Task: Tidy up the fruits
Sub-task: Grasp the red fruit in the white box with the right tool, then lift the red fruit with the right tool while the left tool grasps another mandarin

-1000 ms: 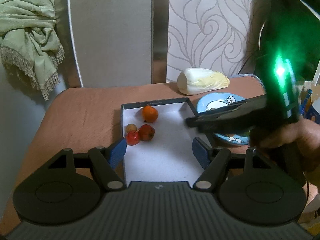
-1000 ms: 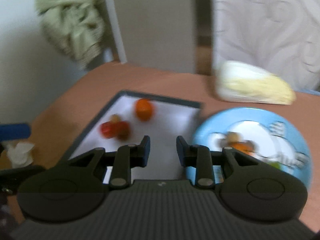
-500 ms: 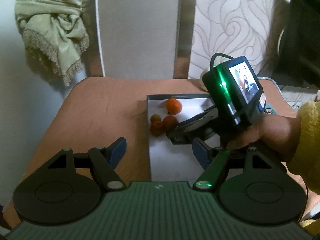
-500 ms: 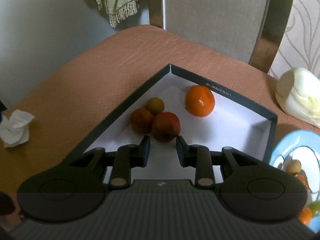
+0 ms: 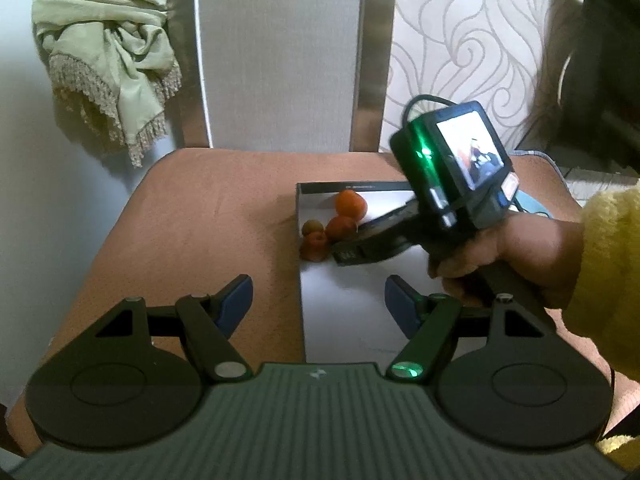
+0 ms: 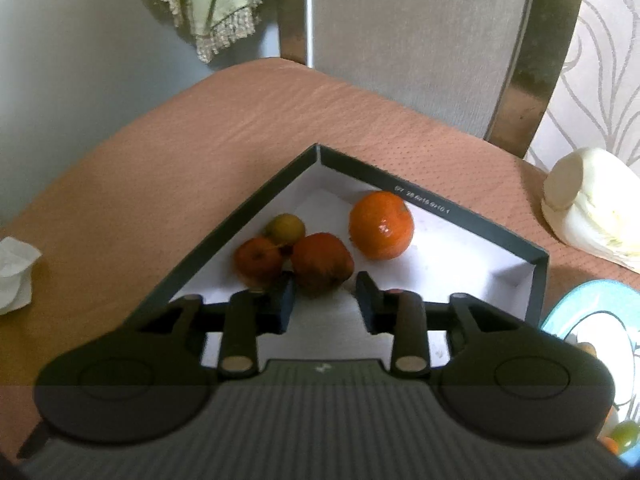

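A dark-rimmed box with a white floor (image 6: 460, 256) (image 5: 340, 312) holds an orange (image 6: 381, 225) (image 5: 351, 202), a dark red fruit (image 6: 322, 262) (image 5: 340, 227), a smaller red fruit (image 6: 258, 261) (image 5: 314, 245) and a small yellow-green fruit (image 6: 285, 228) (image 5: 312, 225). My right gripper (image 6: 325, 294) is open, low in the box, its blue pads on either side of the dark red fruit's near end. It shows in the left wrist view (image 5: 348, 254). My left gripper (image 5: 318, 300) is open and empty above the box's near left edge.
The box lies on a brown table (image 6: 200, 136). A blue plate (image 6: 592, 320) with several small fruits is at the right. A pale cabbage (image 6: 596, 208) lies at the back right. A crumpled tissue (image 6: 14, 272) is at the left. A chair back (image 6: 420, 32) stands behind.
My right gripper has swung from the plate over into the box, opened wider and come down around the dark red fruit. My left gripper has drifted left and back.
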Demonstrator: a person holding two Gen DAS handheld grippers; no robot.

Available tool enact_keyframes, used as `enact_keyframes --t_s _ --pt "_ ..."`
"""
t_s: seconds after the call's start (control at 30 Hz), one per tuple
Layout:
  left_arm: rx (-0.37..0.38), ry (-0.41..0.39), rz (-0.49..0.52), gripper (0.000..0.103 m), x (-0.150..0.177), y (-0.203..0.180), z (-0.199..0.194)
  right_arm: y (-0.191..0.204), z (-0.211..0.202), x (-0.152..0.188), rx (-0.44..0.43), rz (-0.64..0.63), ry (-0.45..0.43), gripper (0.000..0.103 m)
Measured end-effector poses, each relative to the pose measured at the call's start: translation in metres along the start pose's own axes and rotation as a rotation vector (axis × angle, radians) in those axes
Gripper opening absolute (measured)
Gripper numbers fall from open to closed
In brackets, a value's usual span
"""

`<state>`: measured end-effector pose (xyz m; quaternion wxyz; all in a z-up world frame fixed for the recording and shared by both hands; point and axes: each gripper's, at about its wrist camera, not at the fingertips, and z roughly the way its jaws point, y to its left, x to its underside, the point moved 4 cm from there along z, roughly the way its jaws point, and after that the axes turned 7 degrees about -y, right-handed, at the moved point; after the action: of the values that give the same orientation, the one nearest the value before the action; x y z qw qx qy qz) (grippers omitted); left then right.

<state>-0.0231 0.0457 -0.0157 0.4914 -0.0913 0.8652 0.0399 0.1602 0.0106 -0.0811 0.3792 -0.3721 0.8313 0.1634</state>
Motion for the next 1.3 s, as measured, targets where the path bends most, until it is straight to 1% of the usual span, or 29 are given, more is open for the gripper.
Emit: enact_keyframes --t_s 0.13,0.2,0.3,0.4,0.57,0.7,0.8,0.83,0.87,0.93,0.97,1.1,1.3 --pt "0.006 0.000 0.006 0.077 0.001 -0.001 -0.001 -0.001 0.006 -0.002 -0.006 0.004 -0.006 0.038" --pt "0.007 0.000 0.004 0.077 0.001 -0.001 -0.001 -0.001 0.006 -0.002 -0.009 0.000 -0.007 0.036" --pt "0.007 0.001 0.002 0.077 0.000 0.002 0.000 -0.001 0.003 0.000 -0.005 0.000 -0.008 0.035" --pt "0.006 -0.004 0.015 0.077 -0.001 0.002 0.002 -0.007 -0.006 0.003 0.011 0.043 0.008 0.035" --pt "0.010 -0.014 0.046 0.077 -0.003 -0.003 0.014 -0.024 -0.046 0.017 0.039 0.144 -0.021 0.035" --pt "0.013 -0.011 0.072 0.077 -0.006 -0.012 0.032 -0.032 -0.086 0.032 0.050 0.209 -0.052 0.035" --pt "0.030 0.000 0.086 0.077 -0.007 -0.022 0.048 -0.033 -0.112 0.042 0.064 0.226 -0.071 0.035" --pt "0.031 -0.001 0.093 0.076 -0.008 -0.025 0.053 -0.033 -0.120 0.045 0.070 0.233 -0.072 0.035" --pt "0.035 0.000 0.097 0.076 -0.009 -0.027 0.058 -0.034 -0.127 0.047 0.088 0.250 -0.077 0.035" --pt "0.051 0.007 0.089 0.076 -0.012 -0.030 0.068 -0.036 -0.141 0.052 0.099 0.265 -0.078 0.035" --pt "0.066 0.008 0.082 0.076 -0.015 -0.031 0.074 -0.037 -0.149 0.054 0.107 0.266 -0.088 0.035" --pt "0.081 -0.005 0.092 0.076 -0.026 -0.039 0.091 -0.036 -0.173 0.062 0.138 0.283 -0.108 0.035" --pt "0.097 0.025 0.080 0.076 -0.044 -0.051 0.132 -0.028 -0.205 0.066 0.157 0.278 -0.153 0.035"
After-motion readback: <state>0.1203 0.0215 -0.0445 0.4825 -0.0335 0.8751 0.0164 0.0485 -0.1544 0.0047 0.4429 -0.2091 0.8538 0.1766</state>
